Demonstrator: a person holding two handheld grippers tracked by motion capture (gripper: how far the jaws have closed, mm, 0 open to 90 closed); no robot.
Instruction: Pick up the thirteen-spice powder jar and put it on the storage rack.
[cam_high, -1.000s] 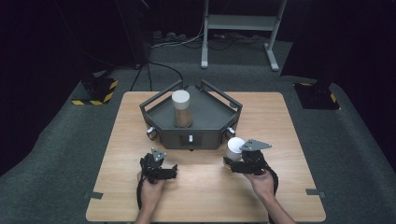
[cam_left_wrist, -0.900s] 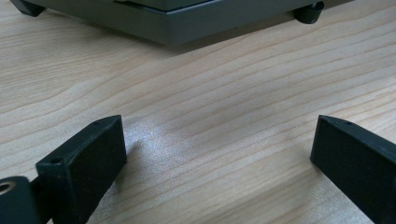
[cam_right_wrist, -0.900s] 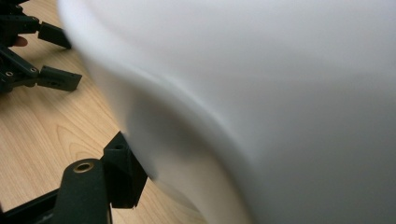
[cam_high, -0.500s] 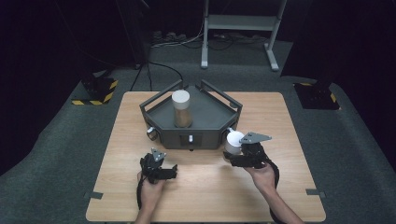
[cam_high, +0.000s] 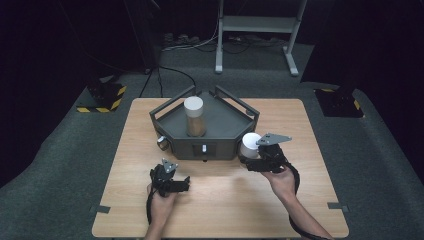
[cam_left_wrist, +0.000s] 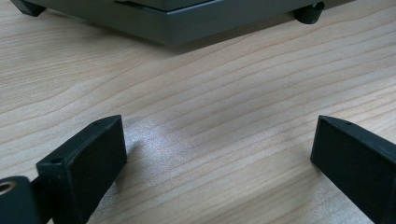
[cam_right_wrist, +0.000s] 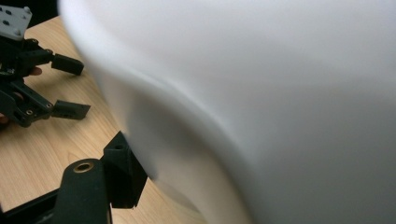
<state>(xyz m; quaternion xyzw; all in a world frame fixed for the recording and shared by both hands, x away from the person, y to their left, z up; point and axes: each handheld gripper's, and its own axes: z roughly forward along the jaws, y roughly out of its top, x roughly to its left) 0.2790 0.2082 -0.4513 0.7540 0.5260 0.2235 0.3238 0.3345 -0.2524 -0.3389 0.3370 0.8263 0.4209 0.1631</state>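
A white cup (cam_high: 250, 144) sits pinched between the jaws of the right gripper (cam_high: 256, 156), raised above the wooden table (cam_high: 320, 150) just beside the grey tray's (cam_high: 220, 122) front right corner — the left gripper (cam_high: 186, 183) rests low on the tabletop, jaws spread wide over bare wood.

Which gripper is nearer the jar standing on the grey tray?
Right. The right gripper, shut on a white container, is at the tray's front right corner; the left gripper sits open farther off from the jar.
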